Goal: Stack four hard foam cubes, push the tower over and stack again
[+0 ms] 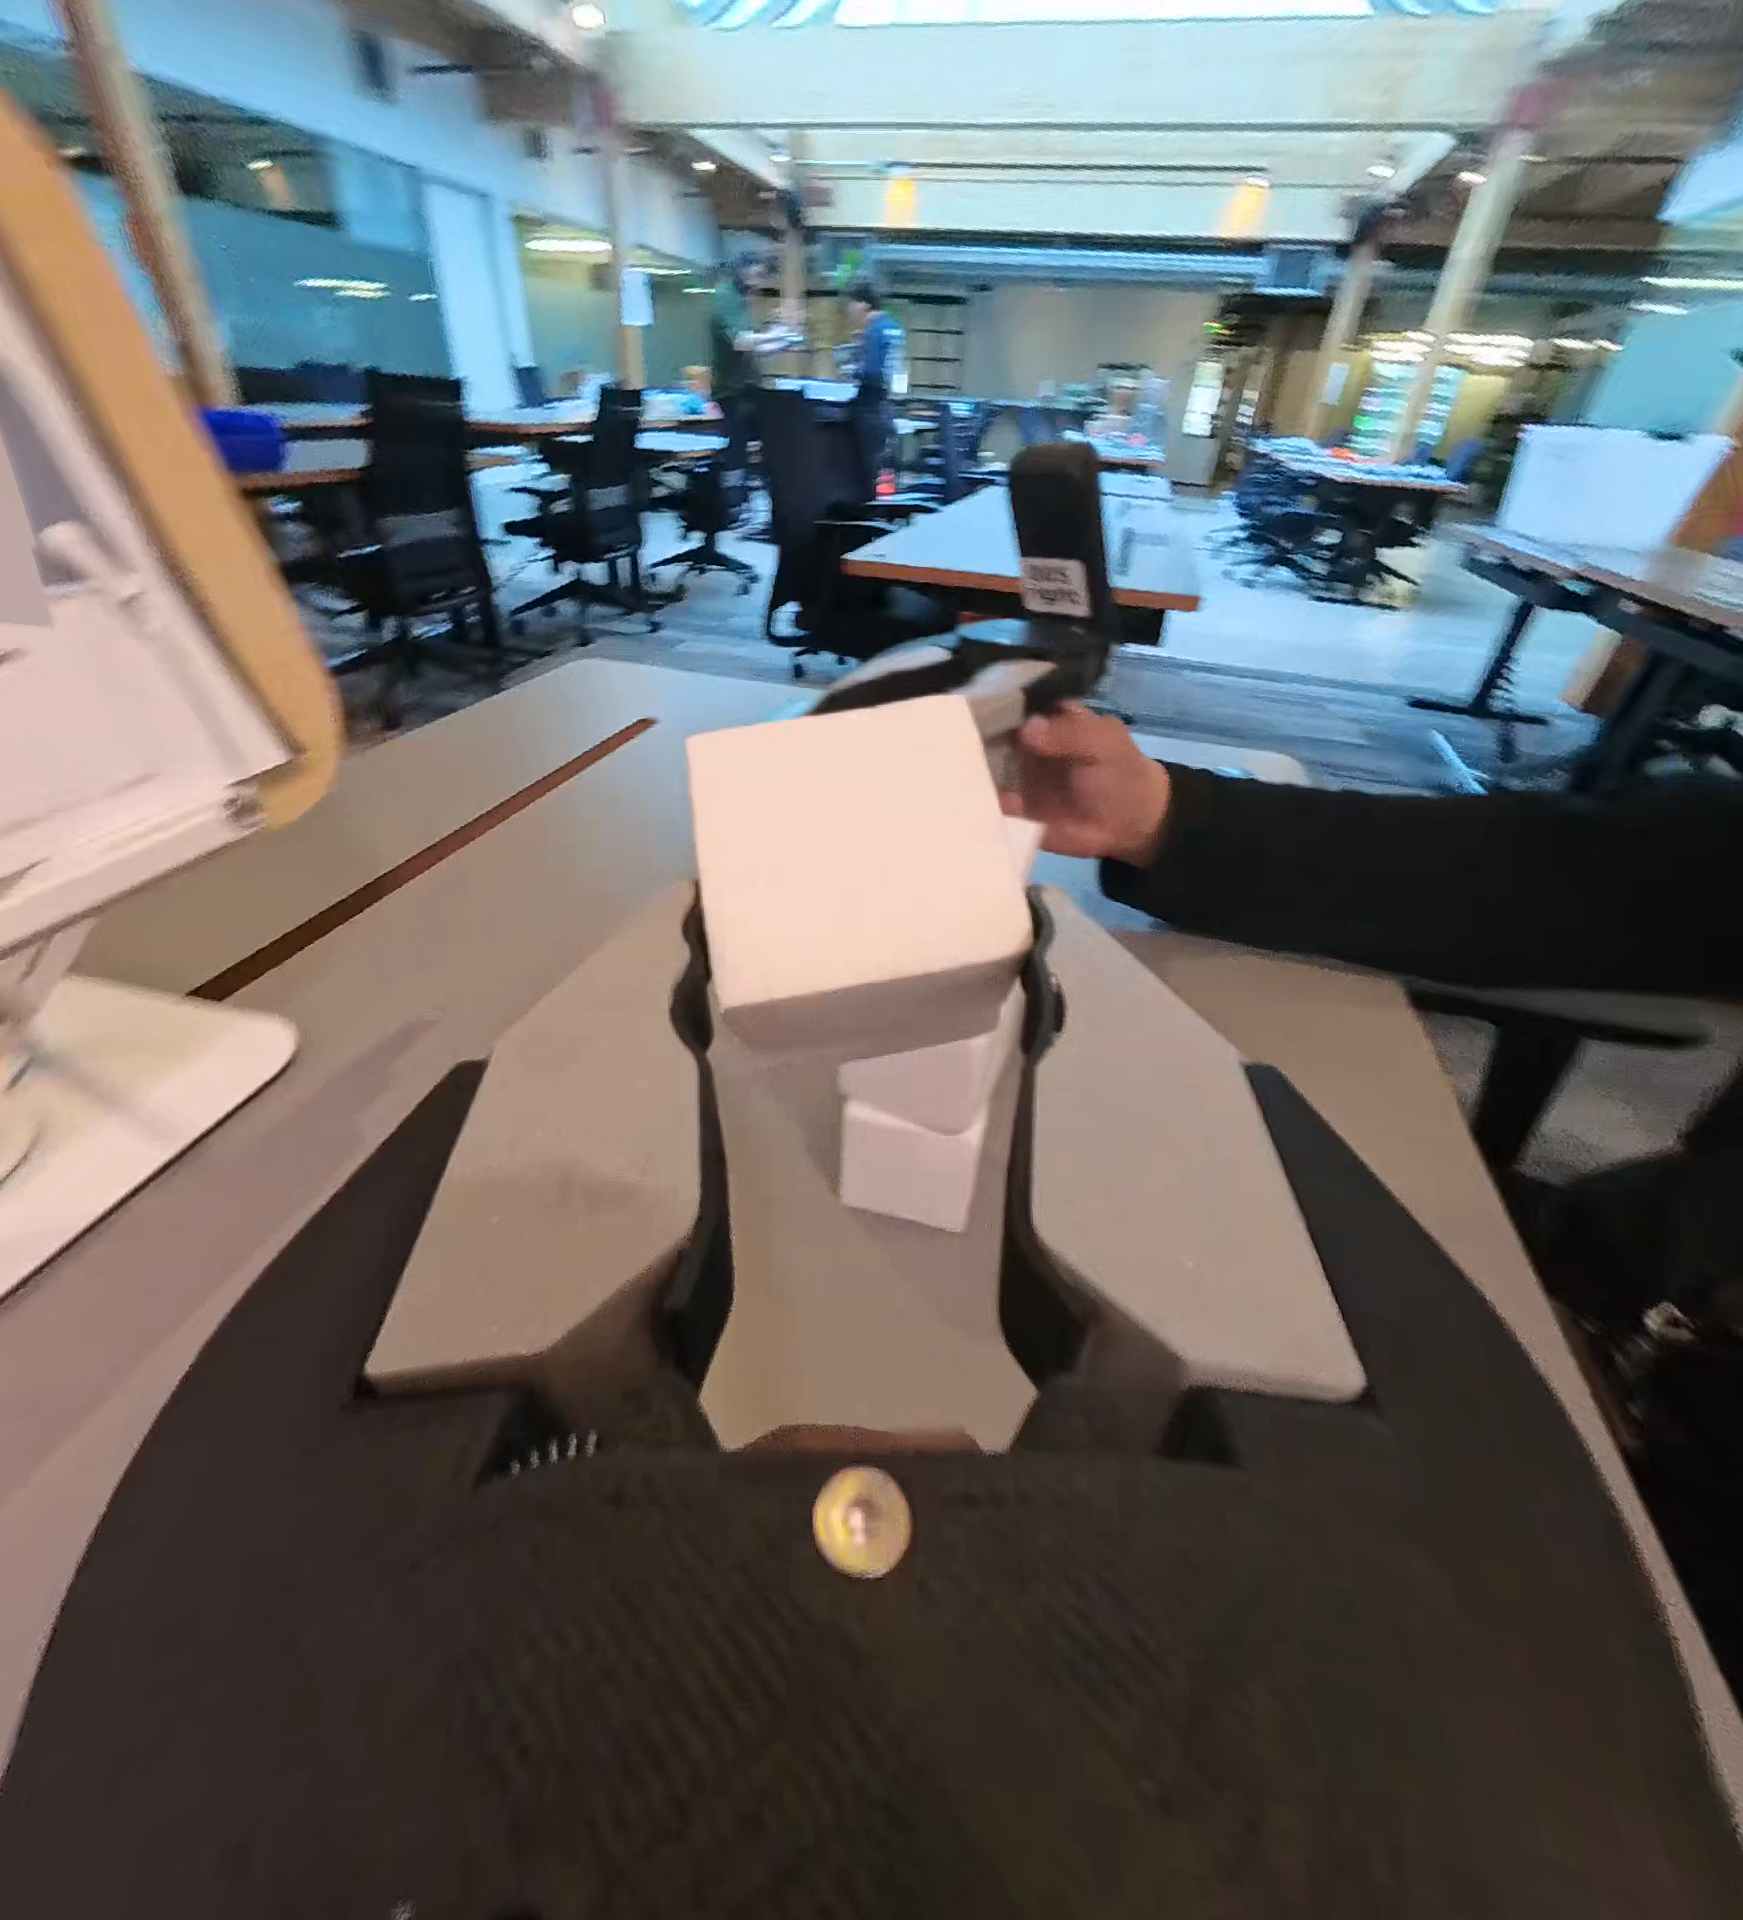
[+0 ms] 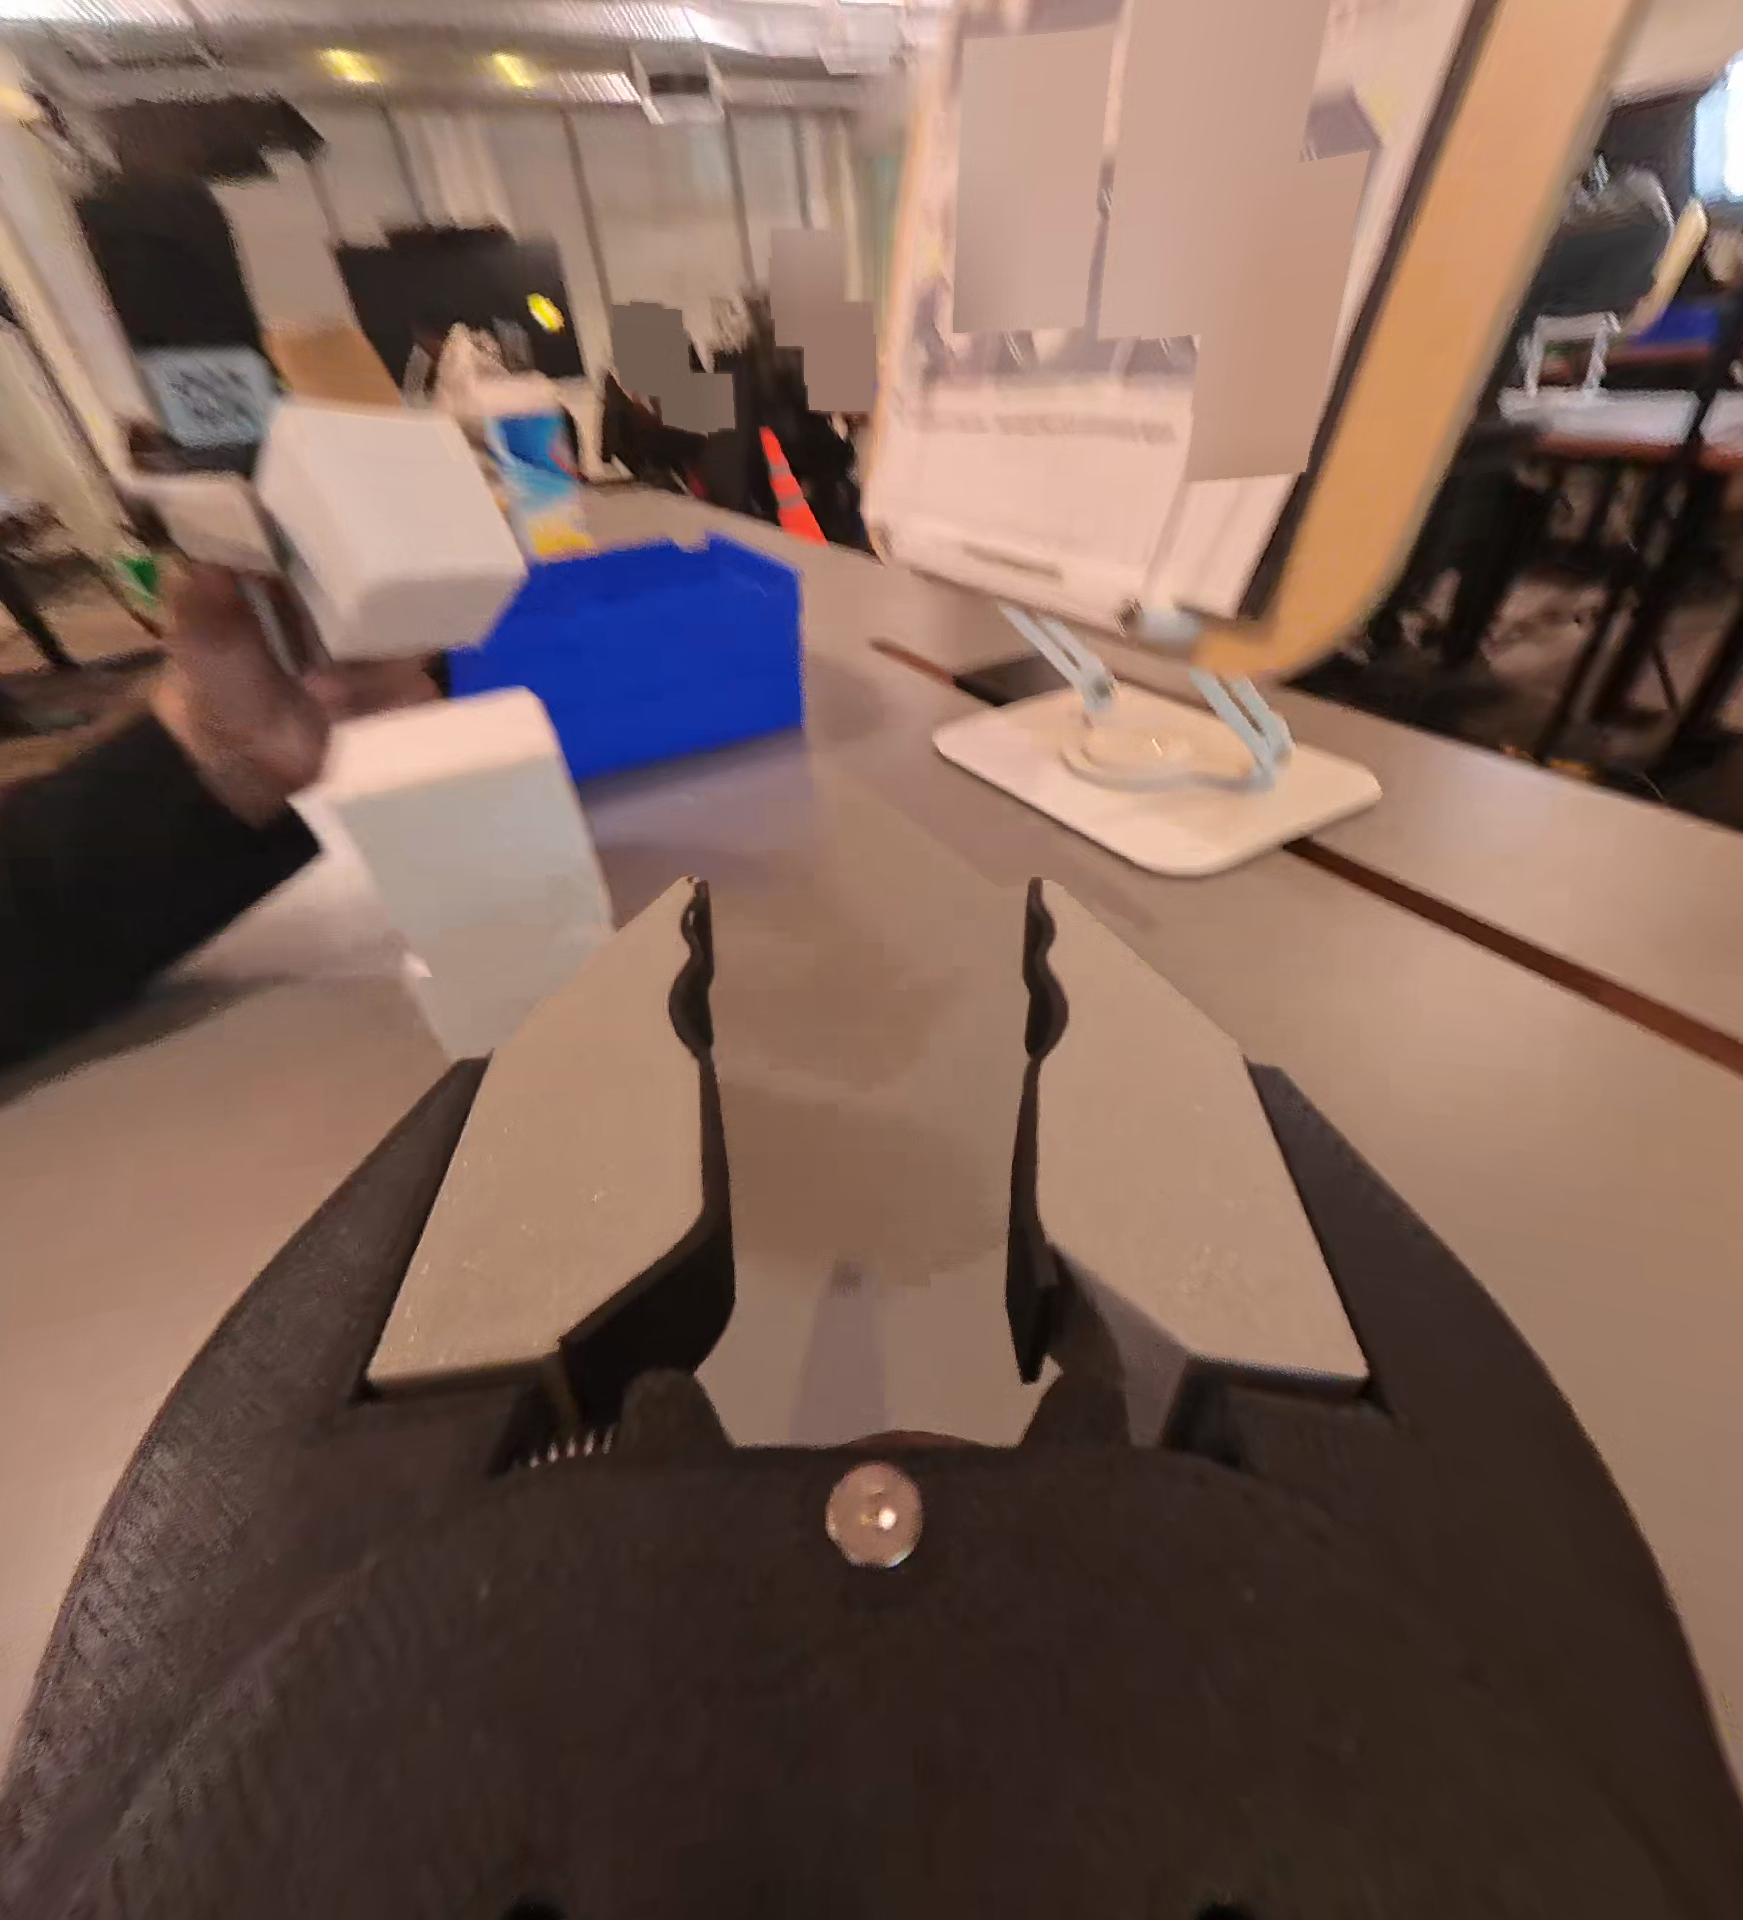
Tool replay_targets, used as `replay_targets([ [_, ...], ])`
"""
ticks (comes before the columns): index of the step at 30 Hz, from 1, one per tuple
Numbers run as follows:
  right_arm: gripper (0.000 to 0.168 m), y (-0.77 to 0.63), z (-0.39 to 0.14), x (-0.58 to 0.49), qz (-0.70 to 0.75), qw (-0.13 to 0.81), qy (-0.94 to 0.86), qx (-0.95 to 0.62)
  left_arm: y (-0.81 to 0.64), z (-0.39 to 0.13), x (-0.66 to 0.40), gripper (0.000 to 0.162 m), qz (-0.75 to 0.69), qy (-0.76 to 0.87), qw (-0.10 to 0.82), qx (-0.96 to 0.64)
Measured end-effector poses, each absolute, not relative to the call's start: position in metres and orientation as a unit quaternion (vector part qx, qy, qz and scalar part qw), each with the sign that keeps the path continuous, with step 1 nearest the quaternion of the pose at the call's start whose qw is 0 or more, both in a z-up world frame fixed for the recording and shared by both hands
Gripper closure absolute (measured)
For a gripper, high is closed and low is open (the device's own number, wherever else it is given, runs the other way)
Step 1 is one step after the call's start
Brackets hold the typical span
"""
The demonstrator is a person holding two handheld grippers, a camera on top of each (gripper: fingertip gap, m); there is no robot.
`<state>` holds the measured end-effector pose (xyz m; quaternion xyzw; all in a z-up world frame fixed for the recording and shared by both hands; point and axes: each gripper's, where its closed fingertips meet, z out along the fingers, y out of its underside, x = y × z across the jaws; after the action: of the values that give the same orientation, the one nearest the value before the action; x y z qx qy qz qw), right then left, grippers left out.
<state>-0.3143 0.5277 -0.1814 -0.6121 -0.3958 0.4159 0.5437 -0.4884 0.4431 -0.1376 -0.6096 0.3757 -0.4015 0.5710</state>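
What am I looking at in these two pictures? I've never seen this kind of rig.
No robot here: a person holds a hand-held two-finger gripper in each hand, each with a camera looking along its jaws. The left wrist view shows the left gripper shut on a white foam cube, lifted above a short stack of cubes on the grey table; how many are stacked is unclear. The right wrist view shows the right gripper, jaws open and empty, low over the table. Farther along stand a blue bin and a tablet stand.
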Motion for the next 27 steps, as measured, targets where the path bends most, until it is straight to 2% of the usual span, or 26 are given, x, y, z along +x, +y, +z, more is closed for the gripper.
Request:
replay_targets([
  [5,0.110,0.472,-0.128,-0.330,0.483,0.566,-0.431,-0.511,0.401,-0.129,-0.456,0.104,-0.402,0.468,0.558,-0.555],
  [8,0.110,0.429,-0.116,-0.348,0.496,0.557,-0.481,-0.461,0.382,-0.133,-0.437,0.104,-0.383,0.512,0.549,-0.538],
  [16,0.108,0.364,-0.126,-0.387,0.481,0.533,-0.564,-0.408,0.364,-0.156,-0.400,0.104,-0.349,0.578,0.508,-0.535],
  [27,0.109,0.355,-0.138,-0.399,0.478,0.514,-0.580,-0.413,0.358,-0.166,-0.382,0.104,-0.343,0.600,0.500,-0.522],
])
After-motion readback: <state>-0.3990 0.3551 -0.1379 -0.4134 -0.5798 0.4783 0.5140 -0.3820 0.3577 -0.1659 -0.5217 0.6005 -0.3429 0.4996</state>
